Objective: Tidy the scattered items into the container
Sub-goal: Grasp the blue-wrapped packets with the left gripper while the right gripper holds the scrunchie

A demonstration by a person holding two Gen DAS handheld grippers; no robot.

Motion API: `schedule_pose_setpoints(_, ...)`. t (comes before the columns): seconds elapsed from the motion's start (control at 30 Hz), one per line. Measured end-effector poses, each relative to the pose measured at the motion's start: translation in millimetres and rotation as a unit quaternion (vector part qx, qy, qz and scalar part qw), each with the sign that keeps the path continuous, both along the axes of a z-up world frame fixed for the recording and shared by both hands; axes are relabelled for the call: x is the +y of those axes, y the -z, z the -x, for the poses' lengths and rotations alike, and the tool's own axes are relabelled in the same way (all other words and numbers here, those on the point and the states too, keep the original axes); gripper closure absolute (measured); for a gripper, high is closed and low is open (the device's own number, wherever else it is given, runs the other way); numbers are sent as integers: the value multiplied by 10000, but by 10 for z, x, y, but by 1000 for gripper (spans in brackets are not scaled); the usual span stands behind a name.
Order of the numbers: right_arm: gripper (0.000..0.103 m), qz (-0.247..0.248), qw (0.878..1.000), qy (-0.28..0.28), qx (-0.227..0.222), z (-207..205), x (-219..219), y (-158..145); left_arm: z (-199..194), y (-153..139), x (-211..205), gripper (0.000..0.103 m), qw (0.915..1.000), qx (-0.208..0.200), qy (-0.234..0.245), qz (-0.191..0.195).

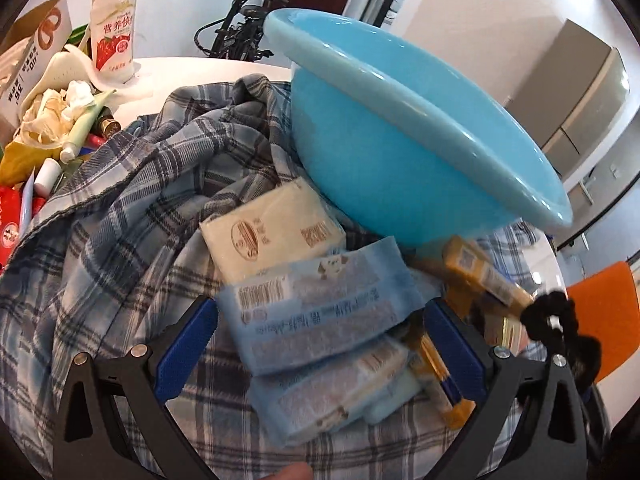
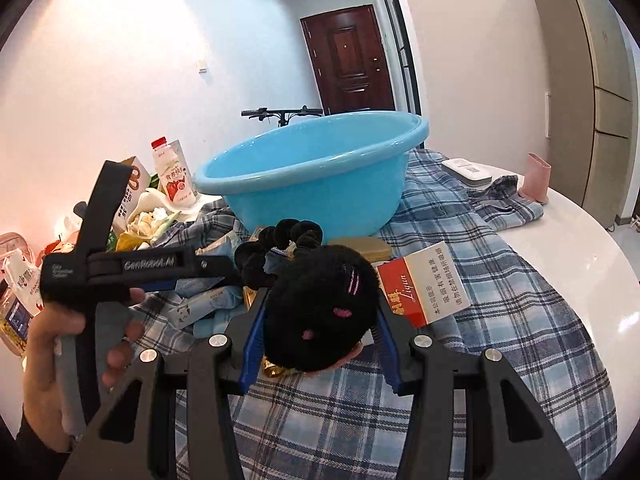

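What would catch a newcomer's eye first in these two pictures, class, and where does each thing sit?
The big blue basin stands out first, resting on the plaid shirt spread over the white table. Next comes the fuzzy black toy clamped in the right gripper, close to the camera. Pale blue tissue packs lie between the open jaws of the left gripper.

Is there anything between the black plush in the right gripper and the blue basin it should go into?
Nothing visible blocks it. The right gripper holds the black plush toy, and the blue basin stands open just beyond; the packets lie lower down.
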State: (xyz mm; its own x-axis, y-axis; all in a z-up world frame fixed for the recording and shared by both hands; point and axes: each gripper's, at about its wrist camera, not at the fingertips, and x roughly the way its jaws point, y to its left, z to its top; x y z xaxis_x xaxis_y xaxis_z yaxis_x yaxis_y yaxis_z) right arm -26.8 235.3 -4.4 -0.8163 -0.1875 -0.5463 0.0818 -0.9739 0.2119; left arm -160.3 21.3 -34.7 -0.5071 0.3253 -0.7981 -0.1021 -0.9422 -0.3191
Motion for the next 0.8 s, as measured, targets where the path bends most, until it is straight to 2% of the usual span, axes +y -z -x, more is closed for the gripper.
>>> schedule_pose_setpoints(0.17,53,14,10000,-55,-42,20,-7,39,102,37,-92,1,9986,-246,-150,-438)
schedule_pose_setpoints(0.23,53,32,10000,-46,-67,24,3,58,115,76,-106,1,9981,-341,-163,-493)
schedule_pose_setpoints(0.37,53,40,9999,-26,-95,29,5,85,83,91,-158,2,9971,-223,-308,-664)
schedule_pose_setpoints(0.4,53,31,9999,-29,-104,36,1,92,63,72,-178,6,9966,-148,-341,-729)
schedule_pose_setpoints(0.43,53,19,9999,-35,-109,36,-4,97,40,48,-198,16,9963,-81,-357,-779)
schedule_pose_setpoints(0.53,52,8,9999,-55,-119,23,-31,98,-29,-13,-225,33,9965,64,-329,-765)
schedule_pose_setpoints(0.63,52,-7,9999,-55,-123,25,-45,97,-102,-41,-237,47,9968,147,-294,-728)
schedule_pose_setpoints(0.8,52,-32,9999,-57,-129,26,-62,96,-163,-148,-234,62,9965,333,-225,-730)
